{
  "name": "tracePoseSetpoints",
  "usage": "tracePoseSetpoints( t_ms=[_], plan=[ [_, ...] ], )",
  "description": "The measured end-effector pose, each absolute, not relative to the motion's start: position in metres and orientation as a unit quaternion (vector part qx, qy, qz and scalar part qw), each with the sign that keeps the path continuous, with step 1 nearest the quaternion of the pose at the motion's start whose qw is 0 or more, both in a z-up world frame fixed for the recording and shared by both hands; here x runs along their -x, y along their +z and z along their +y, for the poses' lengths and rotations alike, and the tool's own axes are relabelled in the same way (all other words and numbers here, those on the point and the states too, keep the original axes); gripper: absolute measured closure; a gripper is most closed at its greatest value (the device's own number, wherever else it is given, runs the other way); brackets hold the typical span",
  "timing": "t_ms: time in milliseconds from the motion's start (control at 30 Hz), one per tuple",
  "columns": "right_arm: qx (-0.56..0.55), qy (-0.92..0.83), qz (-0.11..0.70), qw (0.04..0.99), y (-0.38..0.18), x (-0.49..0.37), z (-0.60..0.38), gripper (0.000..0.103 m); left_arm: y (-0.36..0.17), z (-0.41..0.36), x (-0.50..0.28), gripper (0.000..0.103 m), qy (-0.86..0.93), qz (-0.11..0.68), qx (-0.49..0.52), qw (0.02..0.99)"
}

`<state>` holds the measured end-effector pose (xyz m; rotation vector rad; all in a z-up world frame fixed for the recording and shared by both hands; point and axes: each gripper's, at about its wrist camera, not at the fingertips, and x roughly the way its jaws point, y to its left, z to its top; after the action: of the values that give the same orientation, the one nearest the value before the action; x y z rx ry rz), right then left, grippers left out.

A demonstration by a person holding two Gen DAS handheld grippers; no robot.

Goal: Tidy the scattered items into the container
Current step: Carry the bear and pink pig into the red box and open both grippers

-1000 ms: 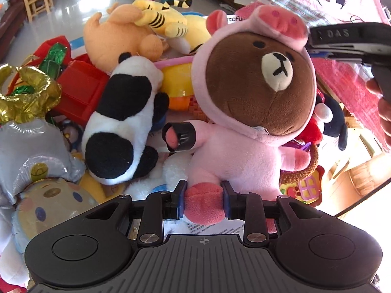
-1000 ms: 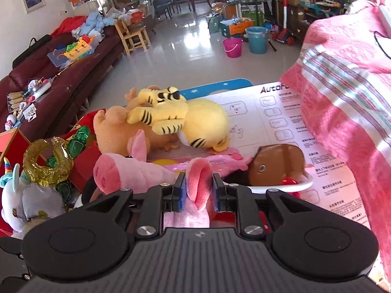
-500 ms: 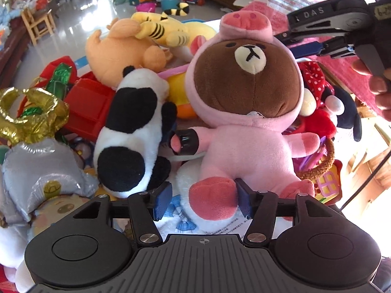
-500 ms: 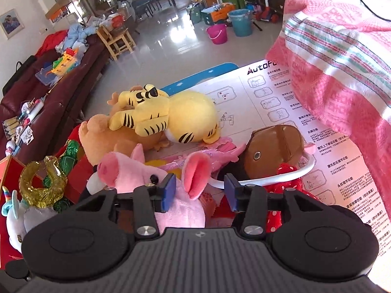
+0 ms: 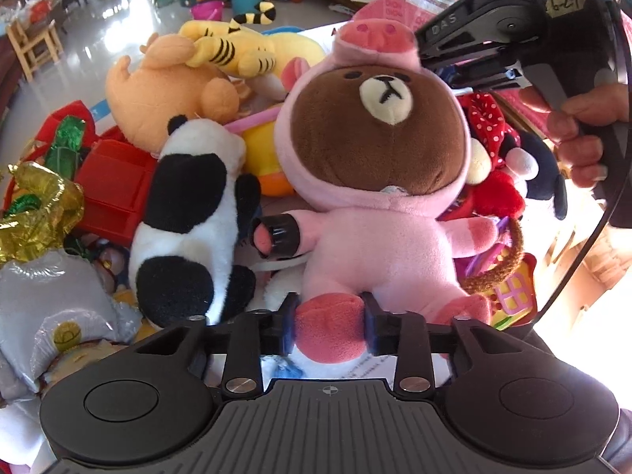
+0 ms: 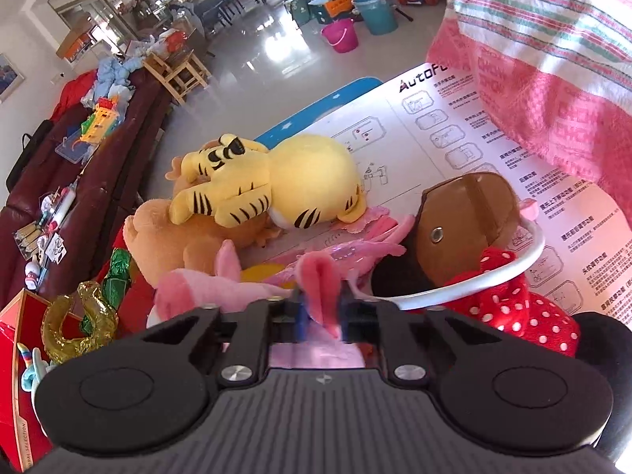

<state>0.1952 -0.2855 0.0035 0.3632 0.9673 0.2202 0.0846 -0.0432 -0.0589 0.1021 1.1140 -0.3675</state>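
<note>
A brown bear plush in a pink pig suit (image 5: 379, 181) sits upright in the left wrist view. My left gripper (image 5: 328, 330) is shut on its pink foot. My right gripper (image 6: 322, 314) is shut on the suit's pink ear (image 6: 320, 280); its body shows above the bear's head in the left wrist view (image 5: 486, 27). Around the bear lie a black-and-white plush (image 5: 189, 221), a yellow tiger plush (image 6: 276, 185), an orange plush (image 5: 162, 91) and a red polka-dot mouse plush (image 6: 513, 308). No container edge is clearly visible.
A red box (image 5: 110, 185), gold and silver foil balloons (image 5: 35, 213) and a small basket (image 5: 501, 260) crowd the pile. A printed instruction sheet (image 6: 474, 134) lies under the toys. A pink blanket (image 6: 553, 59) hangs at the right, a dark red sofa (image 6: 91, 181) at the left.
Half a second ago both grippers stood open around the foot and the ear; now both have closed on them again. The bear sits slightly higher and more upright.
</note>
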Motion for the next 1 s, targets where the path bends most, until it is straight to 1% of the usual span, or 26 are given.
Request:
tracePoseSetpoints(
  t_ms=[167, 600, 833, 1000],
  plan=[
    [-0.104, 0.133, 0.434, 0.885, 0.03, -0.19, -0.262, 0.094, -0.047, -0.045, -0.077, 0.075, -0.153, 0.525, -0.044, 0.836],
    [-0.026, 0.21, 0.365, 0.907, 0.098, -0.173, -0.204, 0.094, -0.01, -0.036, -0.049, 0.075, -0.121, 0.492, -0.018, 0.862],
    [0.007, 0.254, 0.325, 0.911, 0.139, -0.161, -0.166, 0.094, 0.024, -0.018, -0.025, 0.075, -0.101, 0.452, 0.005, 0.886],
    [0.031, 0.306, 0.29, 0.906, 0.172, -0.147, -0.123, 0.094, 0.051, 0.01, -0.001, 0.075, -0.066, 0.415, 0.038, 0.906]
  ],
)
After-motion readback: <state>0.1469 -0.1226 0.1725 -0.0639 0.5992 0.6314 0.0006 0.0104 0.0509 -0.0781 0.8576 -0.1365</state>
